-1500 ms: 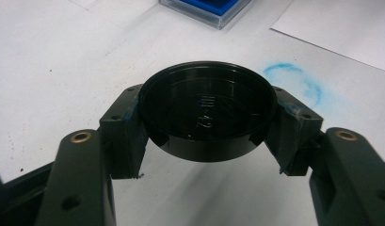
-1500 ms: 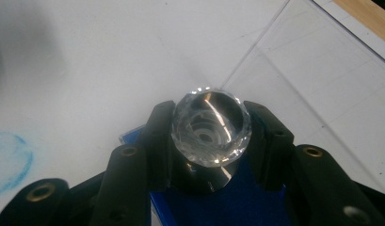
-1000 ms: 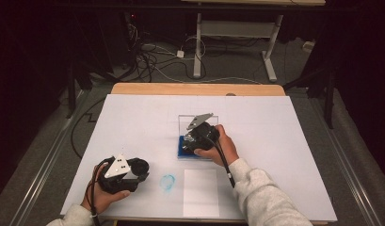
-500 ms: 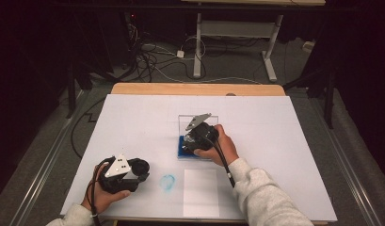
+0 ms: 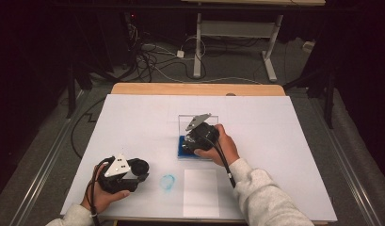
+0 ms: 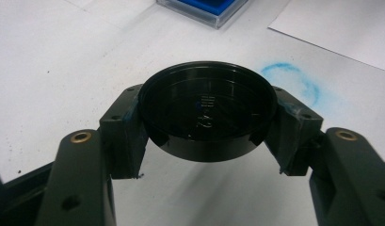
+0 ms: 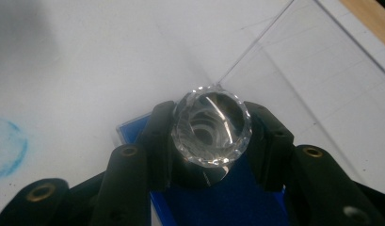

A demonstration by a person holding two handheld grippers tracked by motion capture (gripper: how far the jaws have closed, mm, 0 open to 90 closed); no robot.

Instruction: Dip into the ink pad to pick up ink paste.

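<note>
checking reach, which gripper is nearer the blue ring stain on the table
Left. The left gripper, shut on a black round cap, sits just beside the blue ring stain. The right gripper is farther back, over the blue ink pad.

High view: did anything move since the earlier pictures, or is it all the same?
Nothing visibly changed. The left gripper stays shut on the black round cap, and the right gripper stays shut on the clear faceted stamp over the blue ink pad.
</note>
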